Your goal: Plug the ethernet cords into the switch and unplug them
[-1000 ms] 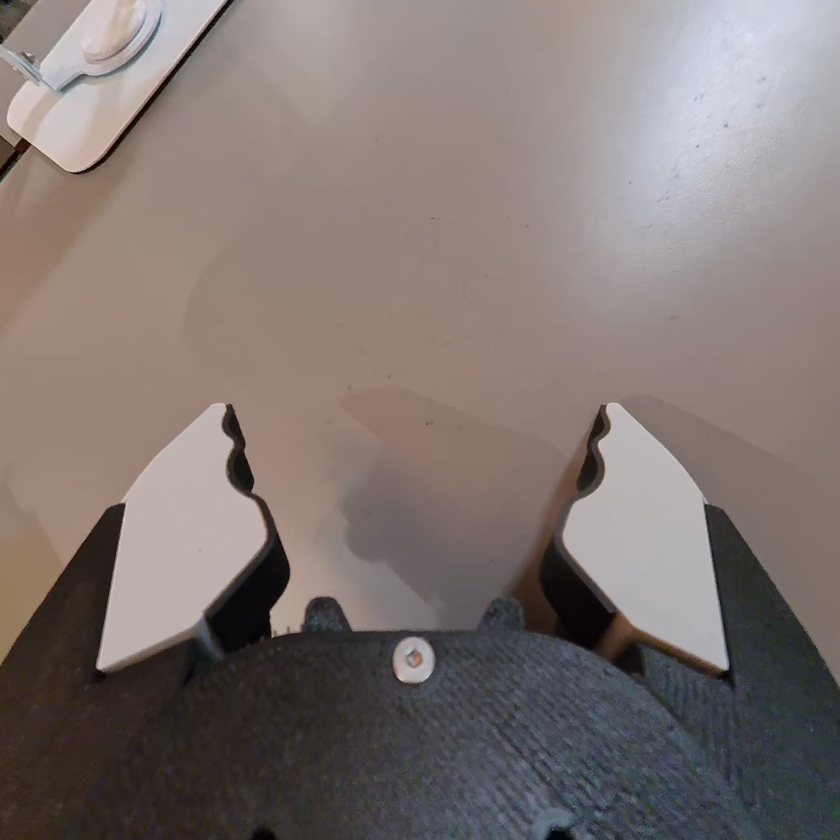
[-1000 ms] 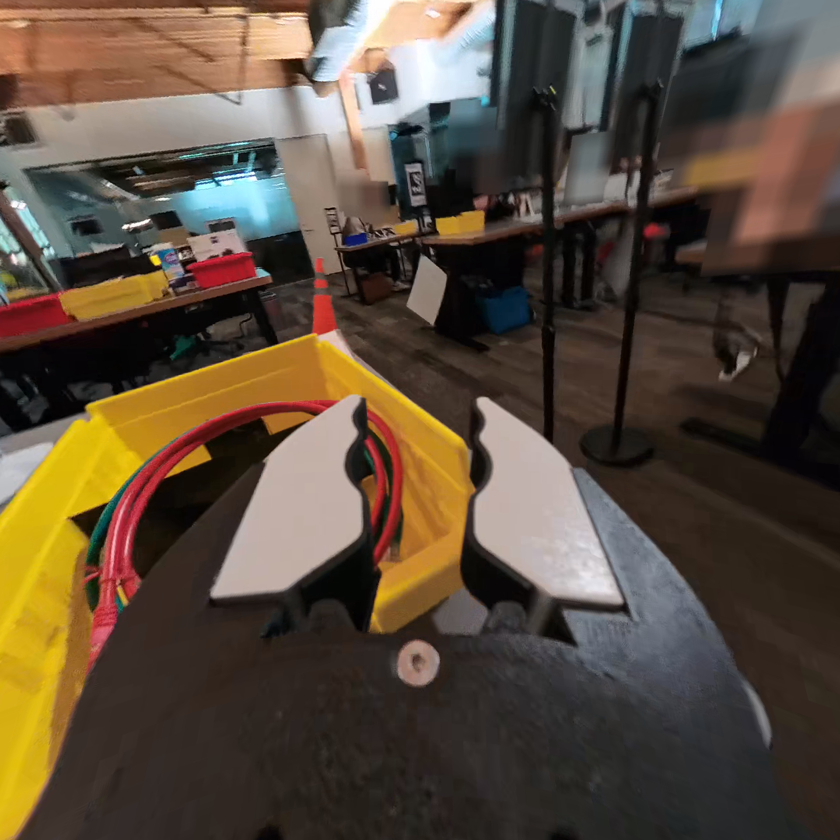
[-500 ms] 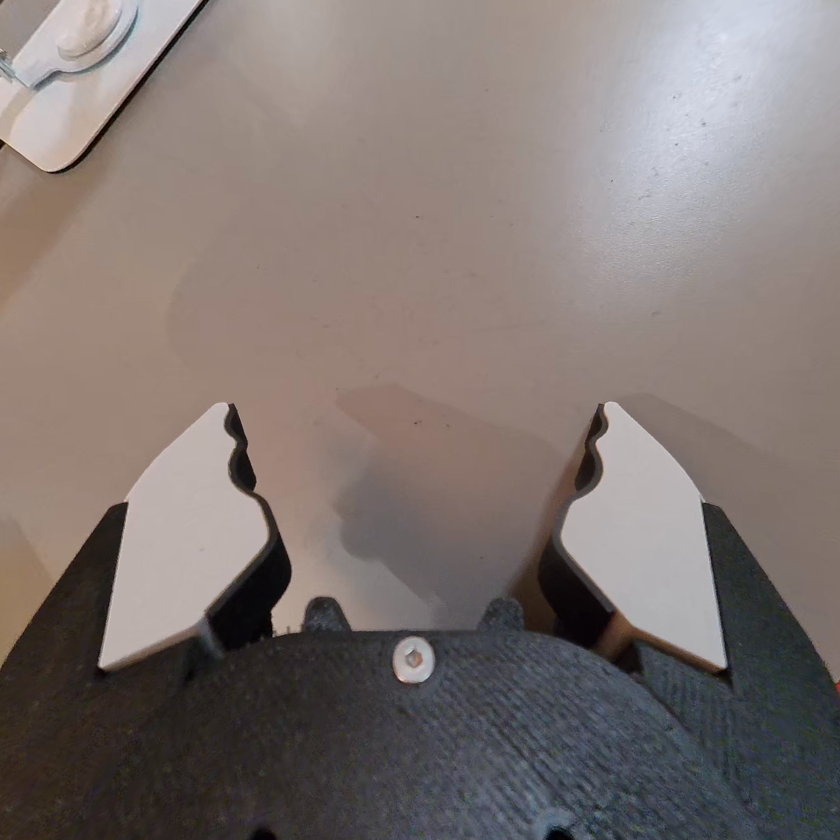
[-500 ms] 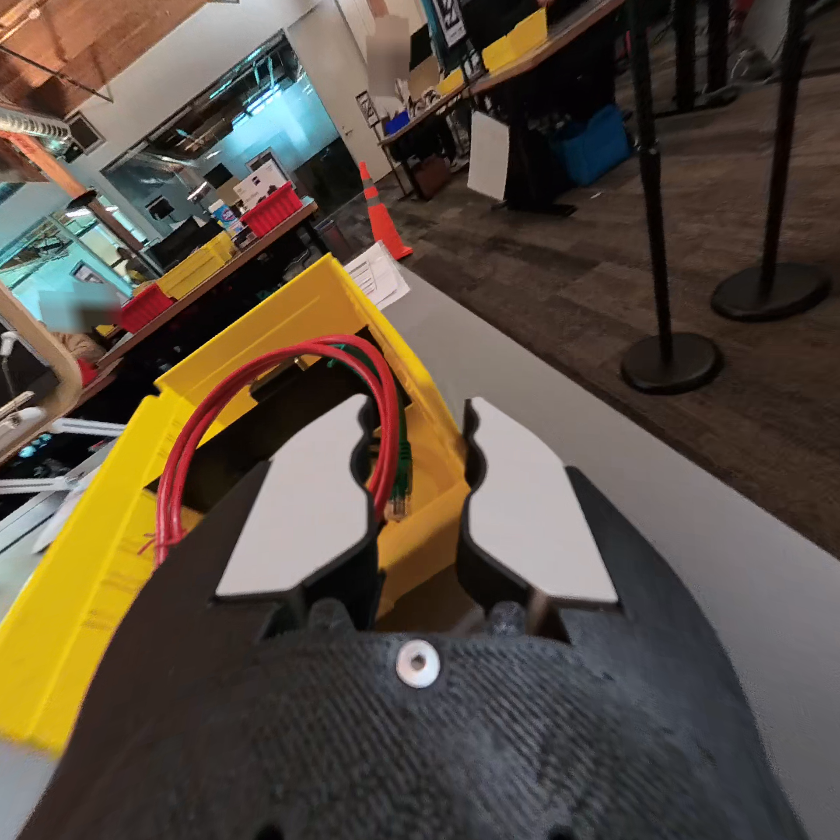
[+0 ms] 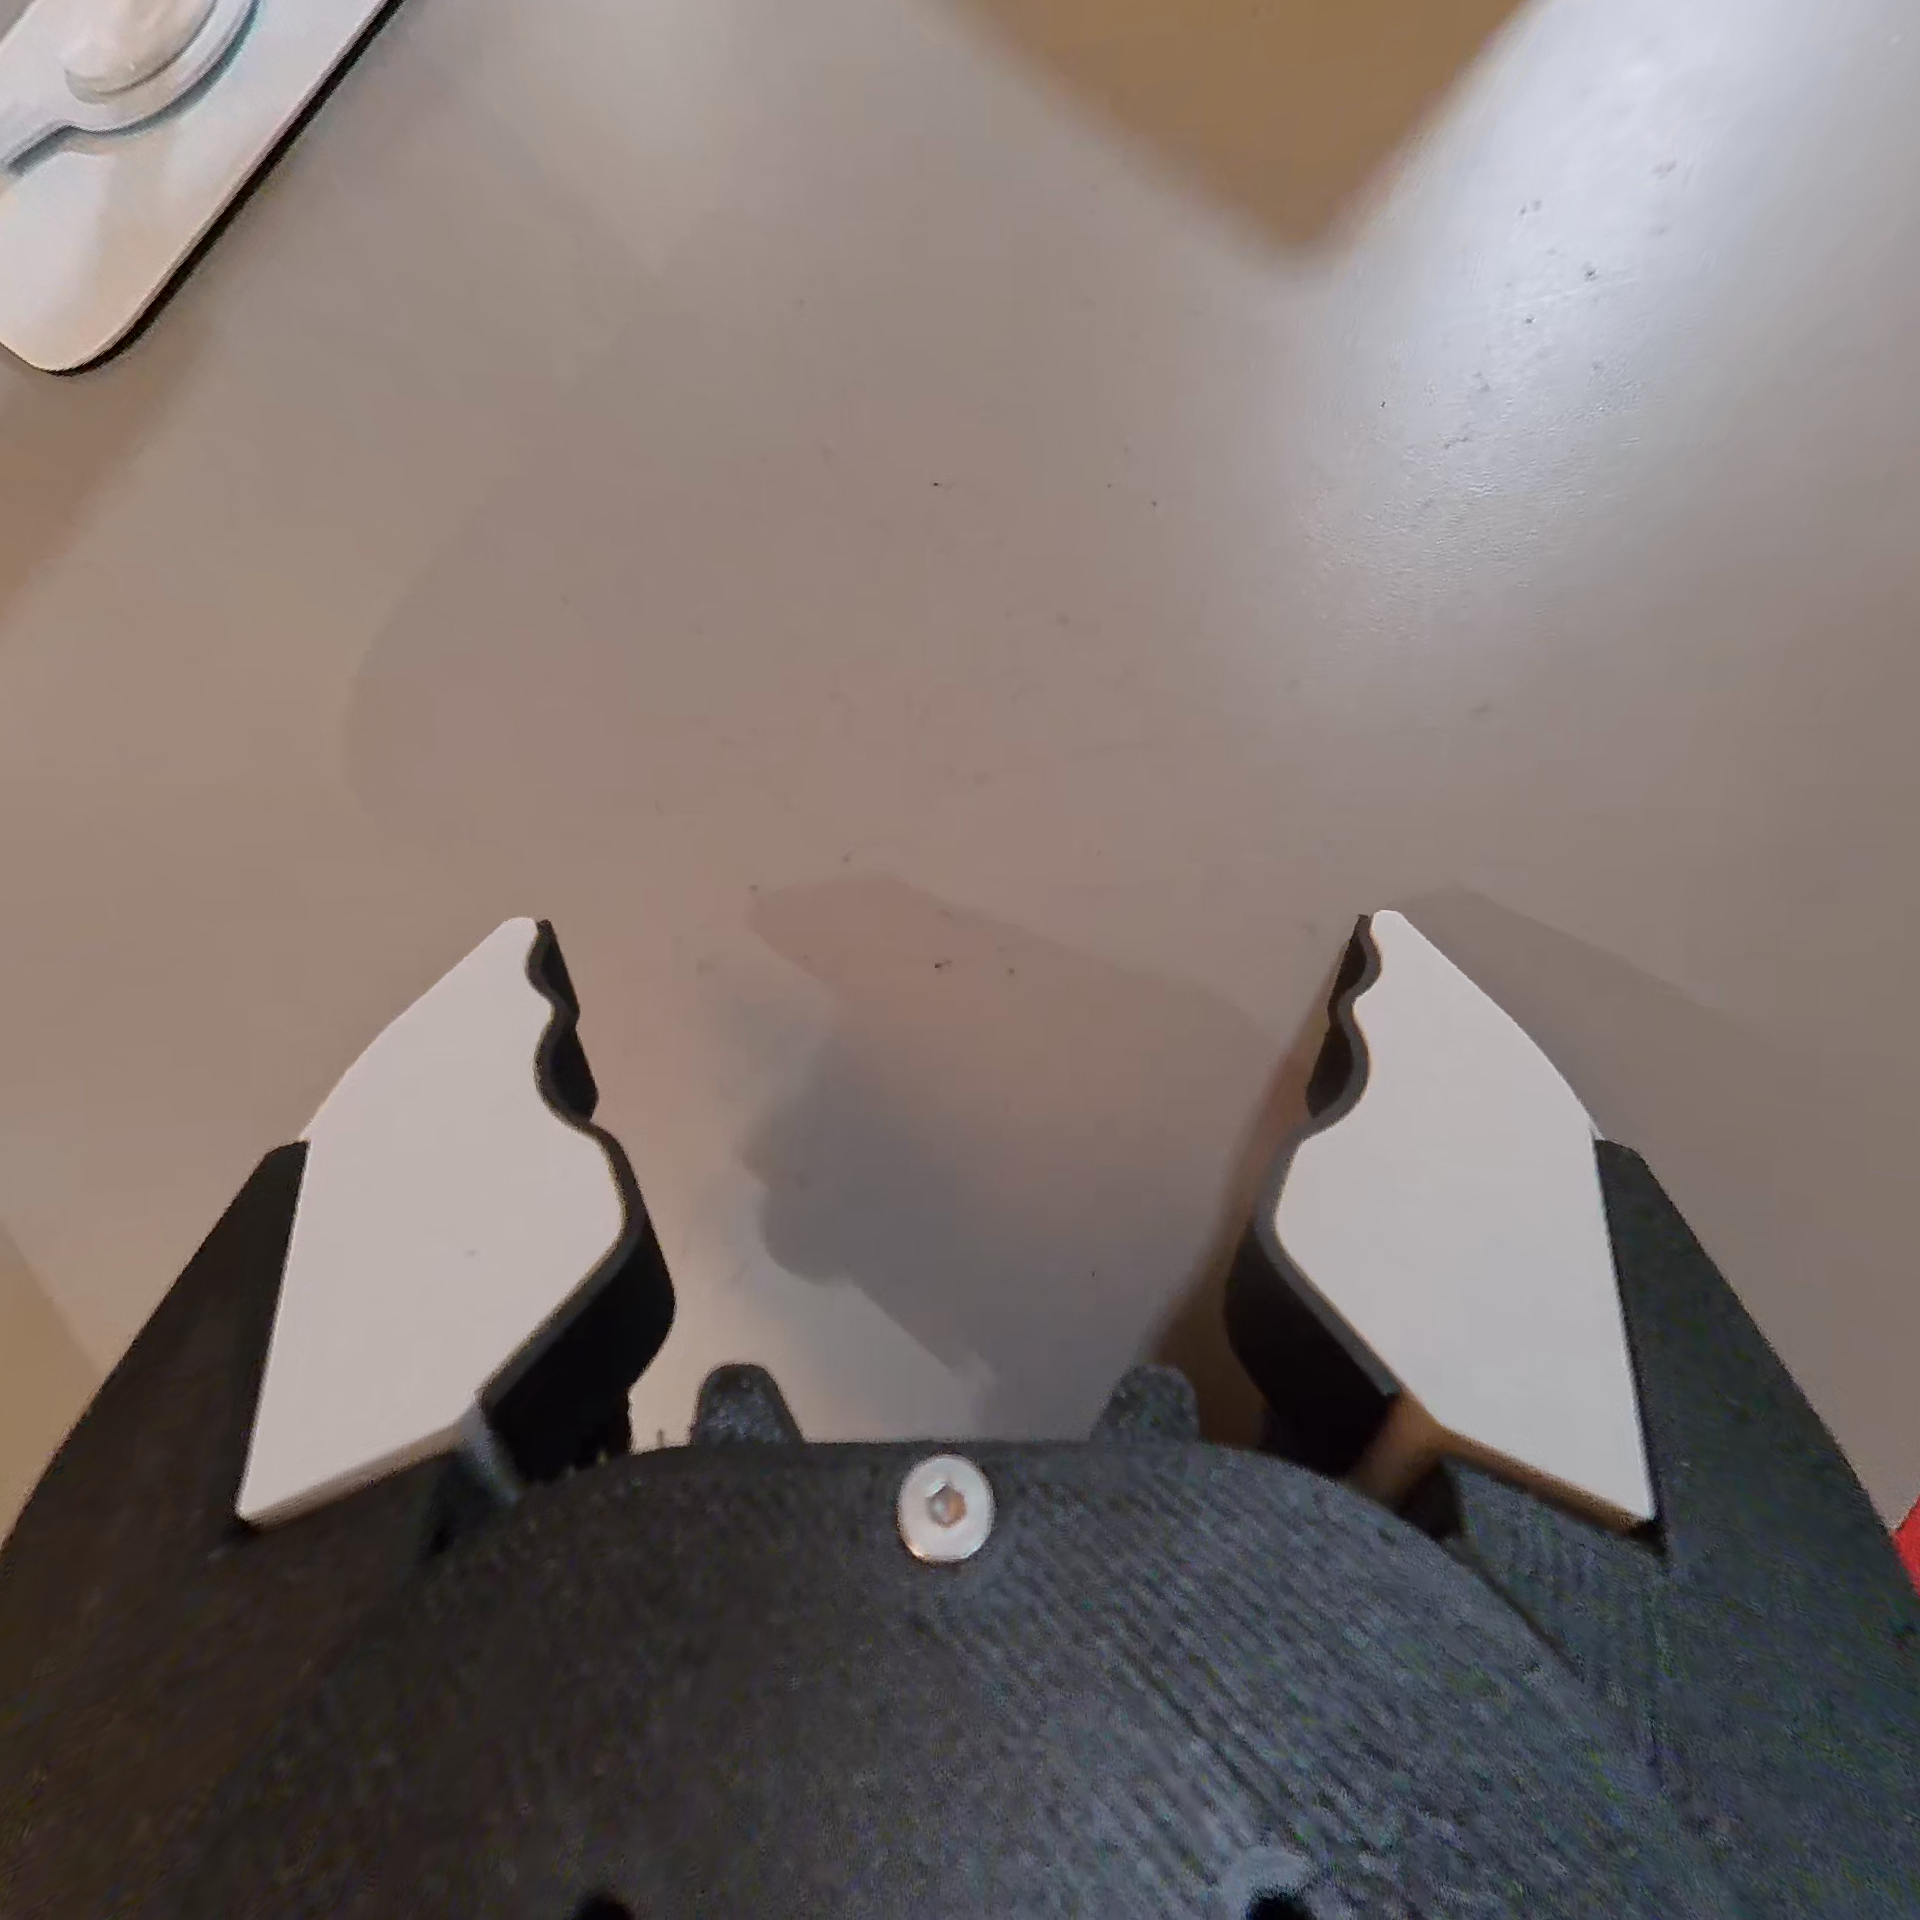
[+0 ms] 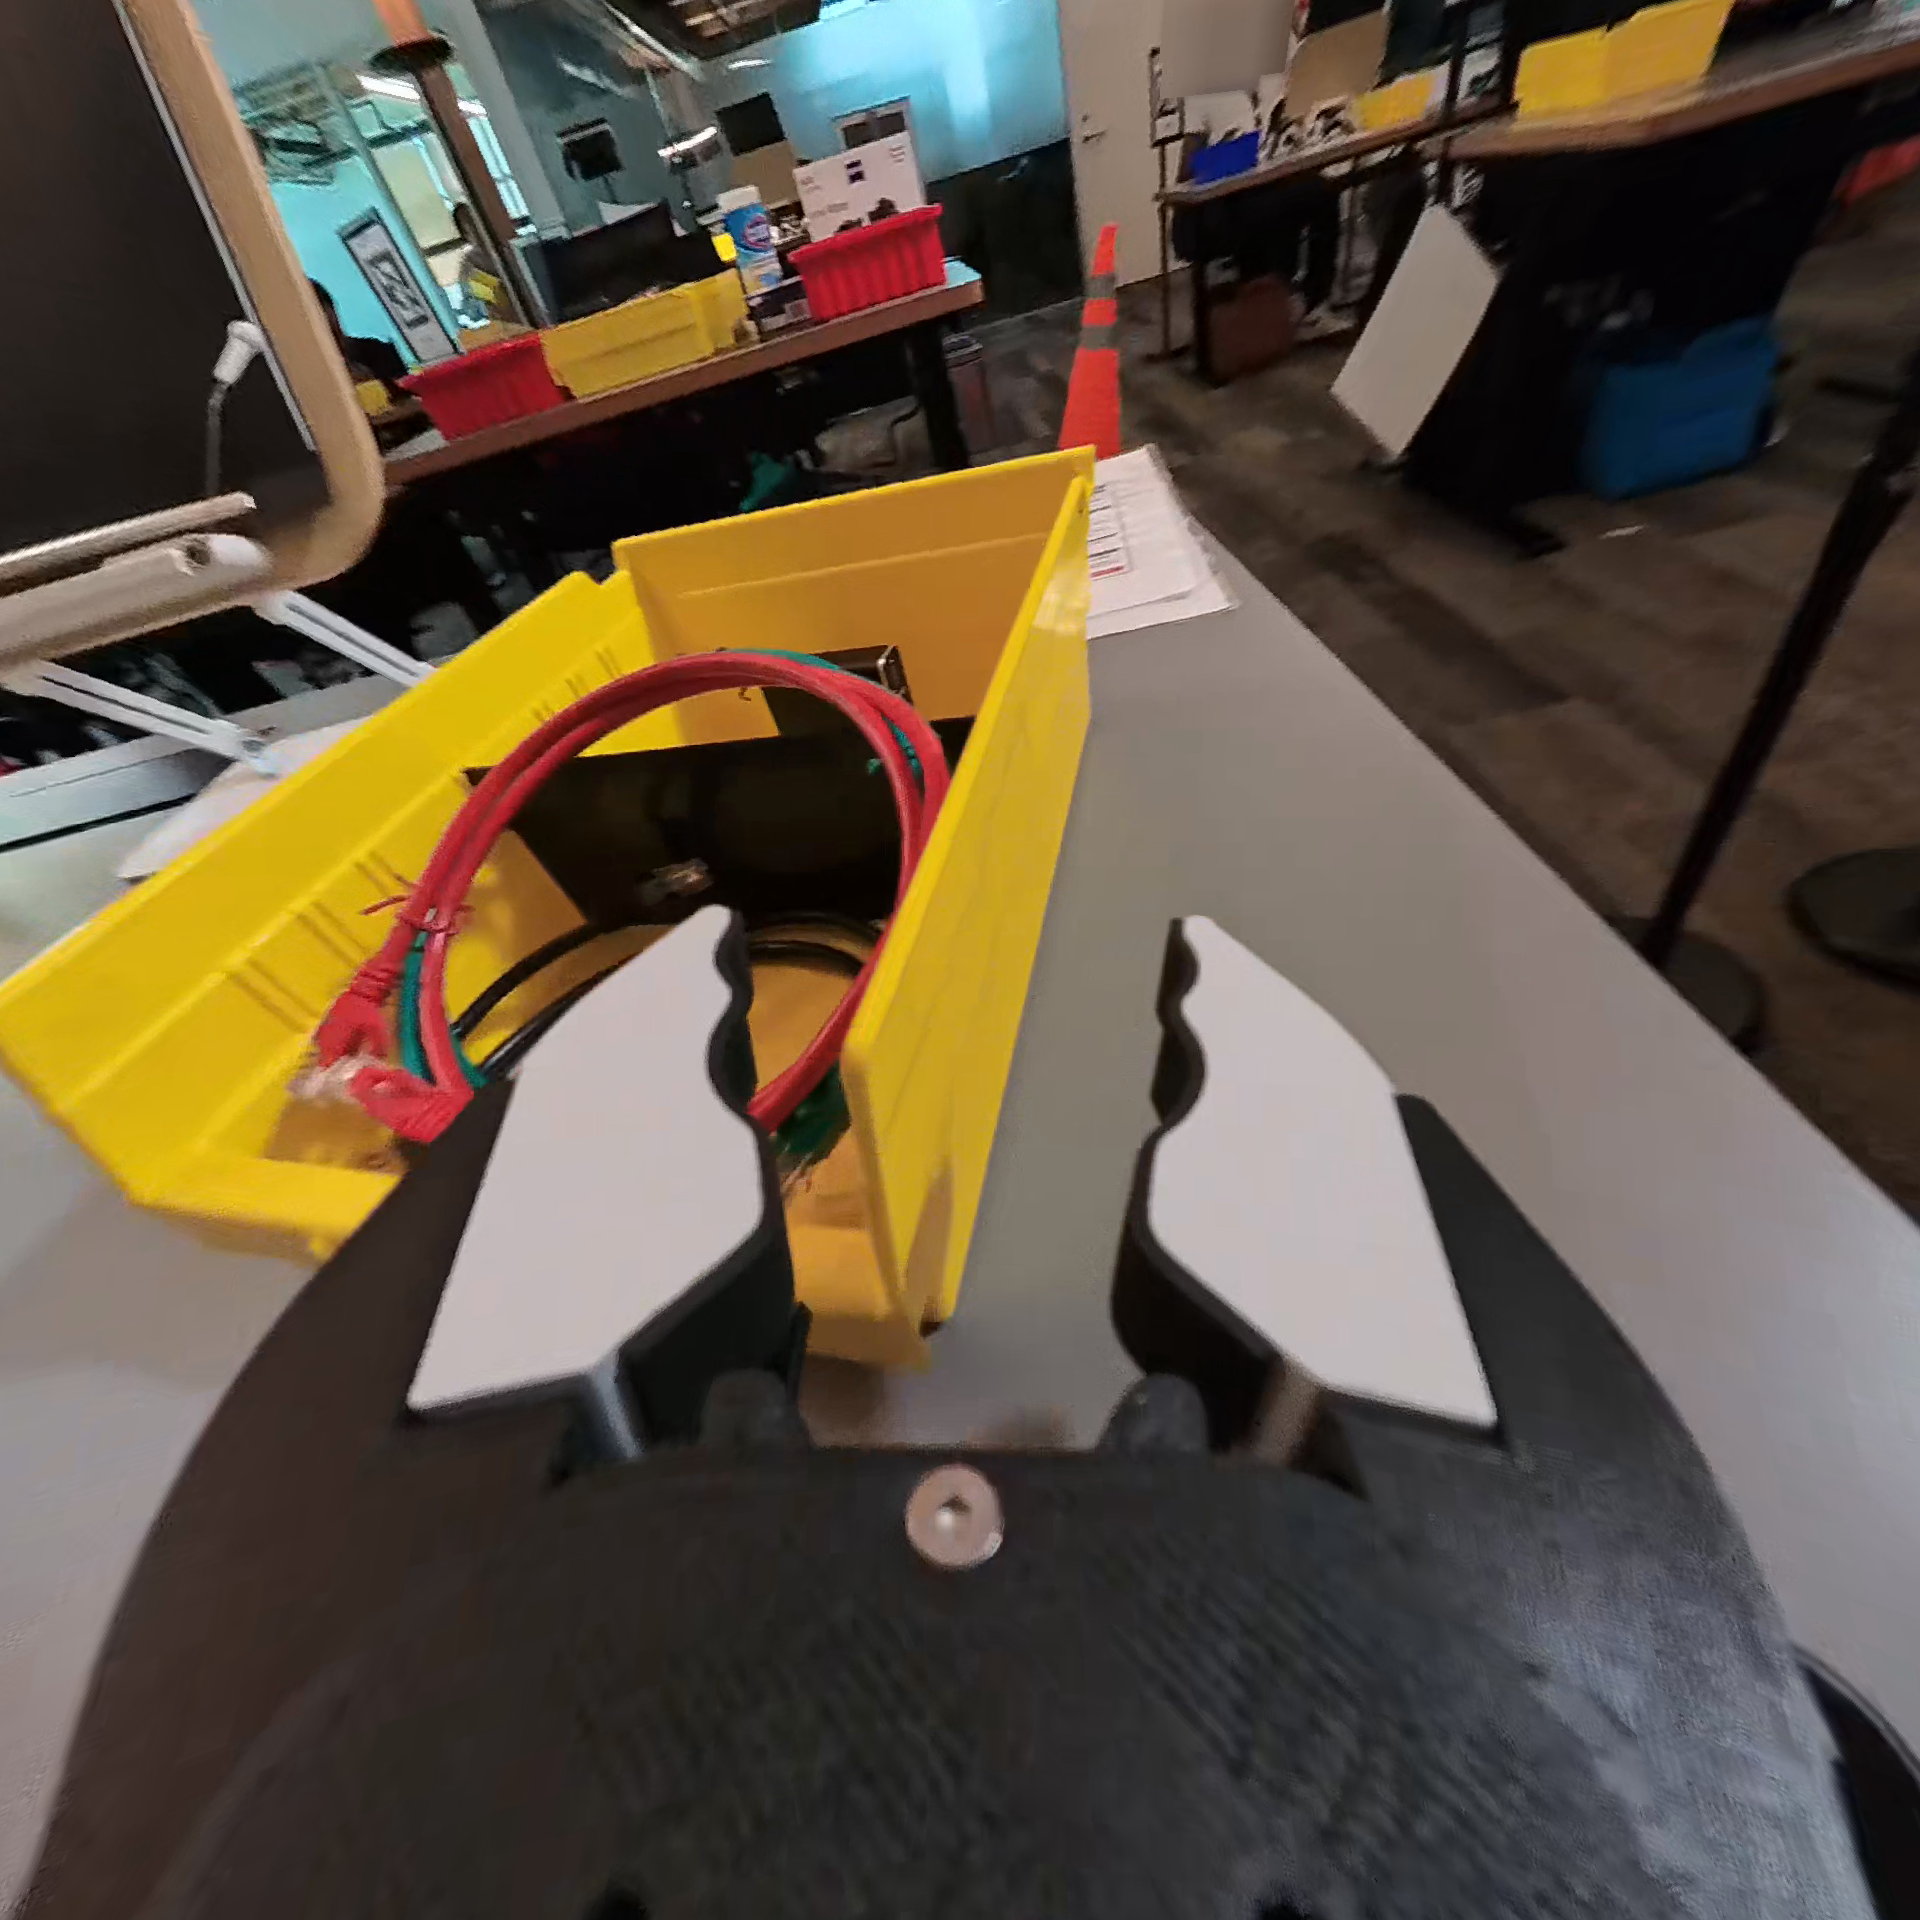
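In the right wrist view a yellow bin (image 6: 966,935) stands on the grey table (image 6: 1351,935). Inside it lie a black switch (image 6: 727,821), looped red ethernet cords (image 6: 665,717), a green cord (image 6: 436,1029) and a black cable (image 6: 520,1008). My right gripper (image 6: 951,935) is open and empty; its jaws straddle the bin's near right wall, with the left finger over the bin's inside. My left gripper (image 5: 956,925) is open and empty, low over bare grey table (image 5: 935,520), with no cord or switch in its view.
A white flat stand base (image 5: 135,197) lies at the far left of the left wrist view. A monitor edge (image 6: 260,312) and white arm stand left of the bin; papers (image 6: 1143,551) lie beyond it. The table edge runs along the right, with stanchion bases (image 6: 1870,904) on the floor.
My right gripper has tipped down toward the bin, swung left and opened wider around the bin's right wall. My left gripper has barely moved.
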Demonstrator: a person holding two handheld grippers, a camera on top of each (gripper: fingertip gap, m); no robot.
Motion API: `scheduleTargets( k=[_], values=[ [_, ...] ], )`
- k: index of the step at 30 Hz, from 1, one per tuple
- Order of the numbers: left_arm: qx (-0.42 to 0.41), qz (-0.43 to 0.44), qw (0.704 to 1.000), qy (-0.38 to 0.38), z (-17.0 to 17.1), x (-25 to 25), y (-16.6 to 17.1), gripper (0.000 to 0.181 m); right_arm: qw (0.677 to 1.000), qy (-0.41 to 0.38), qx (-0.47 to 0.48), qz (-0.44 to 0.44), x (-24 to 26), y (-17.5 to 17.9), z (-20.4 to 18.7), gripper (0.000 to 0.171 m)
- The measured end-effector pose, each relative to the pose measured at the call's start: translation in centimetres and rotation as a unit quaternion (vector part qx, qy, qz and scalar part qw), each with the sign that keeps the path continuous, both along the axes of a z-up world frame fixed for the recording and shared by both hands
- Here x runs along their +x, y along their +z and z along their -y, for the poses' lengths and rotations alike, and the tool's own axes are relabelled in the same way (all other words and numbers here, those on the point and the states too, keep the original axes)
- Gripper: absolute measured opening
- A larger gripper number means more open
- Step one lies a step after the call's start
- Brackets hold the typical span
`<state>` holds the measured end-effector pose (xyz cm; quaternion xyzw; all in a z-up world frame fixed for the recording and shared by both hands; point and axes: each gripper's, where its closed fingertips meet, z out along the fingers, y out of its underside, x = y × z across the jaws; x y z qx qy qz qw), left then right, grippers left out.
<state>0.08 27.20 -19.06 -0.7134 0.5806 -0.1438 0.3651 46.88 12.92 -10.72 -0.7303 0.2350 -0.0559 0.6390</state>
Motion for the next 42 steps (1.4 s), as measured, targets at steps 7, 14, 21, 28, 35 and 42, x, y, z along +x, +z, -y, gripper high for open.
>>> scheduleTargets(
  k=[7,14,21,28,35,42],
  values=[
    [-0.003,-0.001,1.000,-0.002,0.1,0.0,0.0,0.135,0.998,-0.056,0.000,-0.018,2.2,-0.3,-1.3,0.077],
    [-0.004,-0.001,1.000,-0.002,0.1,0.0,0.0,0.135,0.996,-0.044,-0.081,-0.014,1.7,-2.2,-2.9,0.061],
    [-0.001,-0.001,1.000,-0.003,0.1,0.0,0.0,0.135,0.995,-0.013,-0.077,-0.054,1.3,-2.7,-3.4,0.018],
    [0.001,0.000,1.000,-0.008,0.3,0.1,0.0,0.132,0.987,-0.014,0.015,-0.159,2.0,-2.4,-2.3,0.020],
    [-0.004,-0.001,1.000,-0.011,0.4,0.1,0.0,0.130,0.987,-0.002,0.018,-0.160,1.6,-2.3,-1.5,0.020],
    [-0.008,-0.001,1.000,-0.012,0.4,0.1,-0.1,0.129,0.987,0.011,0.027,-0.161,0.7,-1.7,-1.1,0.018]
  ],
)
